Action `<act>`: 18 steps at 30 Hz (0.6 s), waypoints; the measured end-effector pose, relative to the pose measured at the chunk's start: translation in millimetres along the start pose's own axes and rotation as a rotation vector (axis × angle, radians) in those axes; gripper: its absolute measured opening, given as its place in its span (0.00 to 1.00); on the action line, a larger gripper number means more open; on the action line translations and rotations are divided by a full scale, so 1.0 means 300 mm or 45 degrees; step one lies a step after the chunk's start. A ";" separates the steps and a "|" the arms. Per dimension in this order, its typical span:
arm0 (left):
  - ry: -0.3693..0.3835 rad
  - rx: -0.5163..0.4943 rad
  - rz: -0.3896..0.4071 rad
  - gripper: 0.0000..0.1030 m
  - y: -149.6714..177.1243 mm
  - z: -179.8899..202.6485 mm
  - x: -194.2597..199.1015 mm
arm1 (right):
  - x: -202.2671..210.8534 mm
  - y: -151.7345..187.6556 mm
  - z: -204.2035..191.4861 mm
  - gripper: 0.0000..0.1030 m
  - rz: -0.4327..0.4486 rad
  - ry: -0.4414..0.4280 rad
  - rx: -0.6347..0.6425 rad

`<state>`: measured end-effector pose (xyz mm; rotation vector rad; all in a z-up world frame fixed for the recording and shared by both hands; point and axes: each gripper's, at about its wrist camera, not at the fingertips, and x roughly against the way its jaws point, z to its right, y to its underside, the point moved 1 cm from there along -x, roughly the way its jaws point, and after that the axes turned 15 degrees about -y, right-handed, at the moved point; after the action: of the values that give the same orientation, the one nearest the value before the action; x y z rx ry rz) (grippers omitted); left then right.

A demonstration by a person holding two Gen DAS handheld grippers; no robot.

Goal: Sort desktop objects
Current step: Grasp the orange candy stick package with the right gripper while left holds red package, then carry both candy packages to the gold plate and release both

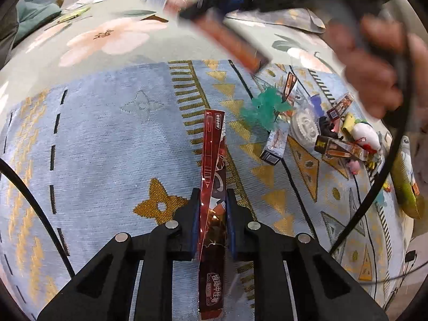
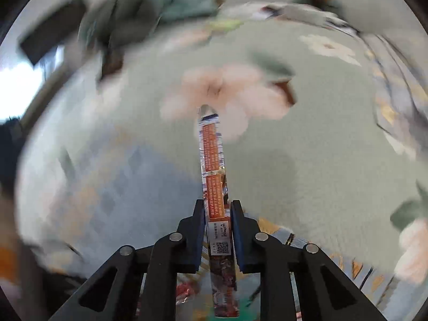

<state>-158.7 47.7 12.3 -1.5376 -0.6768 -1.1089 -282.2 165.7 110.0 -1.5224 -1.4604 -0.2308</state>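
Note:
My left gripper (image 1: 213,195) is shut on a long dark red pen box (image 1: 214,165) and holds it over the blue and gold patterned cloth (image 1: 107,139). My right gripper (image 2: 217,206) is shut on a long orange pen box (image 2: 212,160) above the pale floral cloth (image 2: 267,160); that view is blurred by motion. In the left wrist view the right gripper and its orange box (image 1: 230,42) appear blurred at the top, with the hand (image 1: 374,61) at the upper right.
A pile of small objects lies at the right of the left wrist view: a green tuft (image 1: 263,107), a white gear-like disc (image 1: 305,128), more pen boxes (image 1: 275,144), a white plush toy (image 1: 365,133) and a green packet (image 1: 404,179). A black cable (image 1: 374,187) crosses there.

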 end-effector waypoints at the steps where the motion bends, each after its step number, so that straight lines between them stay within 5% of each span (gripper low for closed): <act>1: 0.020 0.046 -0.017 0.13 -0.002 -0.014 0.000 | 0.040 -0.001 -0.001 0.17 0.049 -0.036 -0.044; 8: 0.085 0.120 -0.057 0.13 0.027 -0.040 0.093 | 0.238 0.151 -0.065 0.17 0.209 -0.292 -0.330; 18: 0.186 0.066 -0.152 0.13 0.218 0.092 0.254 | 0.401 0.675 -0.197 0.17 0.207 -0.184 -0.715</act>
<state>-62.9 46.8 53.6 -1.3719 -0.6989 -1.2704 -52.1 242.2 124.1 -2.1366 -1.4428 -0.4693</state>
